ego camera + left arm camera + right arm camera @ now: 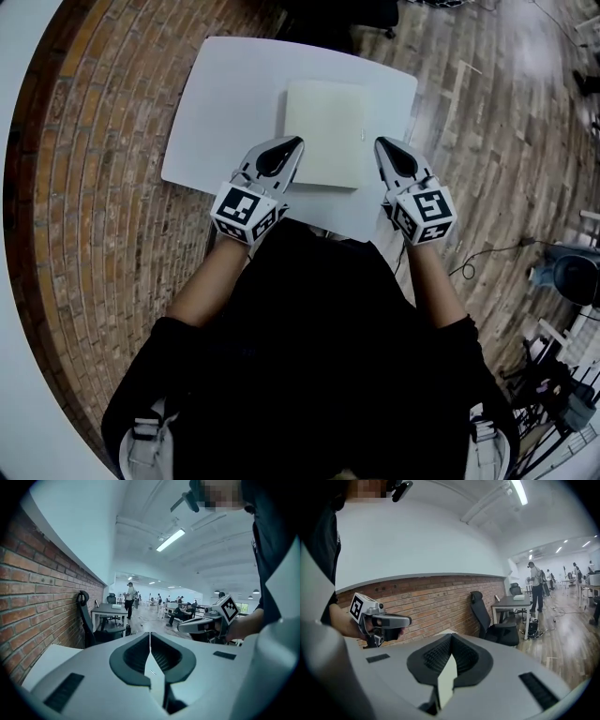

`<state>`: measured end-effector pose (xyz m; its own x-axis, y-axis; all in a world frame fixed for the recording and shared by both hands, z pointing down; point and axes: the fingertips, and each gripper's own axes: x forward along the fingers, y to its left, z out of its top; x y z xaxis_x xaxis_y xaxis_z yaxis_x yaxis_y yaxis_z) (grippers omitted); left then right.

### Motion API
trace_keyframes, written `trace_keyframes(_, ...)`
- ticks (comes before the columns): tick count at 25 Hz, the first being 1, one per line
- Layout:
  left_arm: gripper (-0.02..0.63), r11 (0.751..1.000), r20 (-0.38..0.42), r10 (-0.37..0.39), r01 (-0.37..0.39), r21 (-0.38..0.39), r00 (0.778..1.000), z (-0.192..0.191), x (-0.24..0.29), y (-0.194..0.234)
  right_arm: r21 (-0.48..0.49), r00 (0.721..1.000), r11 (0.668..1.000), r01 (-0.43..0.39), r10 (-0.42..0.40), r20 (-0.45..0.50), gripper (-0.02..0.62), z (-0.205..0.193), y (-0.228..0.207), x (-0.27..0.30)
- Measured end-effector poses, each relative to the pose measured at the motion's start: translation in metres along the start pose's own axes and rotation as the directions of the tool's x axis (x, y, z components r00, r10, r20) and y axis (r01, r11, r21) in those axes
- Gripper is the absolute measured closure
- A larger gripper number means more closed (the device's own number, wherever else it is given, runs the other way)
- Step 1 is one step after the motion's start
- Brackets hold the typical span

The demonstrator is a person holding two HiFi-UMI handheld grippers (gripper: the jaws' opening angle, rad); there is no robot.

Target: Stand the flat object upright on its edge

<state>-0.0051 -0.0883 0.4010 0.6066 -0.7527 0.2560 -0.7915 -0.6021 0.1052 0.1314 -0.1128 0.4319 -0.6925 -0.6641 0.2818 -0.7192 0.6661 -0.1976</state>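
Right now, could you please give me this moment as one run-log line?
left gripper: jaws shut, empty | right gripper: jaws shut, empty | pad: flat on table, between grippers

Both forearms reach forward, the left gripper (289, 148) and right gripper (384, 148) level, jaws pressed together, empty.

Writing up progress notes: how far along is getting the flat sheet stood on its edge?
Done: nothing yet. The sheet lies flat on the table. In hand: the left gripper and right gripper, both shut and empty, flank it, one at each side edge. I can't tell whether they touch it. Left: raising the sheet, tipping it onto an edge and leaving it upright.
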Motion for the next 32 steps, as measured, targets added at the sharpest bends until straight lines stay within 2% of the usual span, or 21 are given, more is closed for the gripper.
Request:
trace_keyframes(5, 0.584, 0.999, -0.052, 0.044, -0.044, 0.011, 0.998, -0.023, 0.017, 0.015, 0.018, 0.997, 1.0, 0.018, -0.017, -0.08, 0.586, -0.022, -0.023, 0.02)
trace_keyframes(11, 0.584, 0.994, -0.141, 0.068, -0.079, -0.077, 0.988, -0.064, 0.036, 0.049, 0.073, 0.977, 0.997, 0.04, -0.023, -0.211, 0.579, -0.063, -0.036, 0.054)
trace_keyframes(17, 0.584, 0.987, -0.231, 0.065, -0.097, -0.129, 0.971, -0.101, 0.058, 0.076, 0.107, 0.954, 0.99, 0.095, -0.06, -0.295, 0.574, -0.092, -0.054, 0.082)
trace_keyframes(26, 0.583, 0.972, -0.385, 0.085, -0.161, -0.171, 0.919, -0.151, 0.084, 0.126, 0.131, 0.907, 0.972, 0.197, -0.13, -0.4, 0.557, -0.129, -0.078, 0.12)
trace_keyframes(32, 0.583, 0.953, -0.476, 0.077, -0.206, -0.224, 0.876, -0.186, 0.098, 0.154, 0.169, 0.874, 0.957, 0.234, -0.131, -0.467, 0.532, -0.154, -0.091, 0.14)
